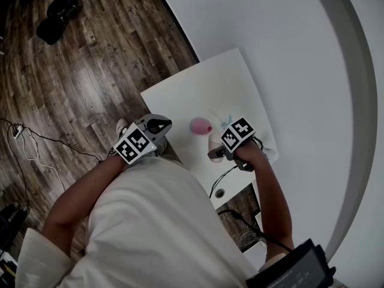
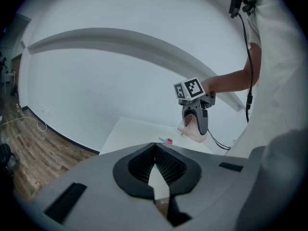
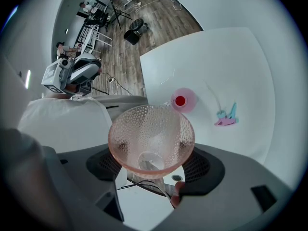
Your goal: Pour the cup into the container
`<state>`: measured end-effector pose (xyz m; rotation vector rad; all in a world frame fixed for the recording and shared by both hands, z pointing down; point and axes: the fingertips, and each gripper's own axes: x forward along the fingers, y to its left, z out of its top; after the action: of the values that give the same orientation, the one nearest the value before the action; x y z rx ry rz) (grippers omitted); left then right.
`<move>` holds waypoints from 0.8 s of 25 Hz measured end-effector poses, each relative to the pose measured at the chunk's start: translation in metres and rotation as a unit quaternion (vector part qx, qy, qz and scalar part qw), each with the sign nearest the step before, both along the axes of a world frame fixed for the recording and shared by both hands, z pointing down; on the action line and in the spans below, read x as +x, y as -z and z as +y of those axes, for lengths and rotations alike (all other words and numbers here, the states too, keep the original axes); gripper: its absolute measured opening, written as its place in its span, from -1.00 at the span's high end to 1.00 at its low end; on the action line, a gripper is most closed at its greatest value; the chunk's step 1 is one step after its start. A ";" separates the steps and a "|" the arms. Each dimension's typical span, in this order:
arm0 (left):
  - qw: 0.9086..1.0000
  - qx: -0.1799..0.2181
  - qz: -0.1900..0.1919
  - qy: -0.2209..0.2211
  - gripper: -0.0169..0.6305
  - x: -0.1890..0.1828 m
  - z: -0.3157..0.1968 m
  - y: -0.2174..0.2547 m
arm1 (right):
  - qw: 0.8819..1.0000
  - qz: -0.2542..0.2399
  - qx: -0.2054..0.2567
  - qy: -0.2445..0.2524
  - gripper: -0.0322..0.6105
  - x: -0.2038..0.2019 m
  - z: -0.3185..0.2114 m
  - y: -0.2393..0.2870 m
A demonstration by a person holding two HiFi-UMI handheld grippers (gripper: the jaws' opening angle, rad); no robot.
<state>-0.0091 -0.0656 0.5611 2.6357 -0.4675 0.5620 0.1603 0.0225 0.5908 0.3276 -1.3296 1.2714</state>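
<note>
Presently counted: two grippers, one cup, one container, one table. The left gripper [image 2: 155, 150] is seen with its jaws pressed together and nothing between them, held beside the corner of the white table [image 1: 180, 95]. The right gripper [image 3: 153, 154] is clamped on the pink dimpled cup [image 3: 151, 129], near the table's edge; its contents cannot be made out. The pink container [image 3: 183, 100] is stood on the table beyond the cup, with one red item seen inside. One small blue-and-pink object [image 3: 226, 117] is noted near it, apart.

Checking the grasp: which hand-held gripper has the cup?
The right hand-held gripper, jaws closed on the dimpled pink cup; the left hand-held gripper is shut, empty.
</note>
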 end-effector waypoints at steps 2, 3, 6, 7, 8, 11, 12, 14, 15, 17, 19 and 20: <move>1.000 0.000 0.001 0.001 0.91 -0.001 0.000 0.000 | 1.000 0.000 -0.001 0.000 -0.24 0.000 0.000 0.000; 1.000 0.000 0.001 0.001 0.91 -0.001 0.000 -0.001 | 1.000 0.000 -0.001 0.000 -0.24 0.000 0.000 -0.001; 1.000 -0.001 0.001 0.002 0.91 -0.002 0.001 -0.001 | 1.000 0.000 -0.002 0.001 -0.24 -0.001 0.001 -0.001; 1.000 0.000 0.001 0.002 0.91 -0.002 0.001 -0.001 | 1.000 0.000 -0.002 0.001 -0.24 0.000 0.002 -0.001; 1.000 0.000 0.001 0.002 0.91 -0.001 0.001 -0.001 | 1.000 0.000 -0.003 0.001 -0.24 0.000 0.002 -0.001; 1.000 -0.001 0.001 0.002 0.91 0.000 -0.001 0.000 | 1.000 0.000 -0.005 0.001 -0.24 0.001 0.001 0.000; 1.000 -0.002 0.002 0.002 0.91 0.000 -0.001 0.000 | 1.000 0.000 -0.005 0.001 -0.24 0.002 0.000 0.000; 1.000 -0.002 0.002 0.002 0.91 0.000 -0.001 0.000 | 1.000 0.000 -0.007 0.002 -0.24 0.002 0.000 0.001; 1.000 -0.002 0.002 0.002 0.91 0.000 -0.001 0.000 | 1.000 0.000 -0.008 0.002 -0.24 0.003 0.000 0.001; 1.000 -0.002 0.002 0.002 0.91 0.001 -0.001 0.000 | 1.000 0.001 -0.009 0.003 -0.24 0.004 0.001 0.001; 1.000 -0.002 0.002 0.003 0.91 0.001 -0.001 0.000 | 1.000 0.002 -0.010 0.004 -0.24 0.004 0.001 0.001; 1.000 -0.002 0.002 0.003 0.91 0.001 -0.001 0.000 | 1.000 0.002 -0.011 0.004 -0.24 0.005 0.001 0.001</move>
<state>-0.0080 -0.0670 0.5612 2.6302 -0.4720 0.5551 0.1649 0.0236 0.5895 0.3087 -1.3122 1.2764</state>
